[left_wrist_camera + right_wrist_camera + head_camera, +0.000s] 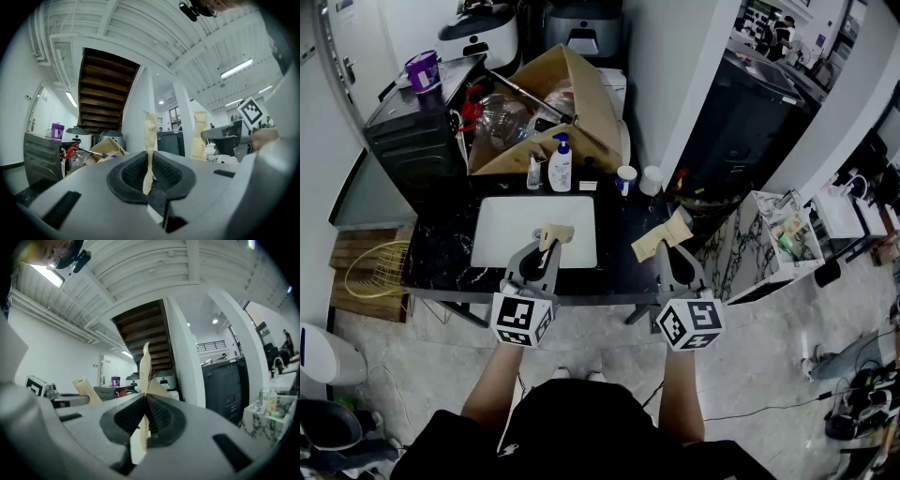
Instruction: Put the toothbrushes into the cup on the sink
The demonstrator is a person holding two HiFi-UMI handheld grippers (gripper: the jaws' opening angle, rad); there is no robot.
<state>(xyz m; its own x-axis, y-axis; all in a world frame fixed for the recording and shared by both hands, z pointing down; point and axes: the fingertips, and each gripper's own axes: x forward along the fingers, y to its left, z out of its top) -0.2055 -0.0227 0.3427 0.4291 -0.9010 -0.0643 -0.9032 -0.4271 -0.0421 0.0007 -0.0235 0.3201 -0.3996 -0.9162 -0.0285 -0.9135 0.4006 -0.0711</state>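
Spanning the middle of the head view, the dark surface (441, 255) carries a white sink (497, 234). At lower centre the left gripper (547, 251) is clenched on a tan toothbrush packet (555, 232) over the sink; the right gripper (674, 249) grasps a second packet (659, 241) over the surface right of the sink. The cup (625, 178) stands behind the sink, empty-handed distance apart from both

The counter (441, 255) looks like glossy black veined stone, its sink (506, 225) smooth white. The toothbrush packs (660, 240) are matt tan paper; the box (592, 103) is brown cardboard.
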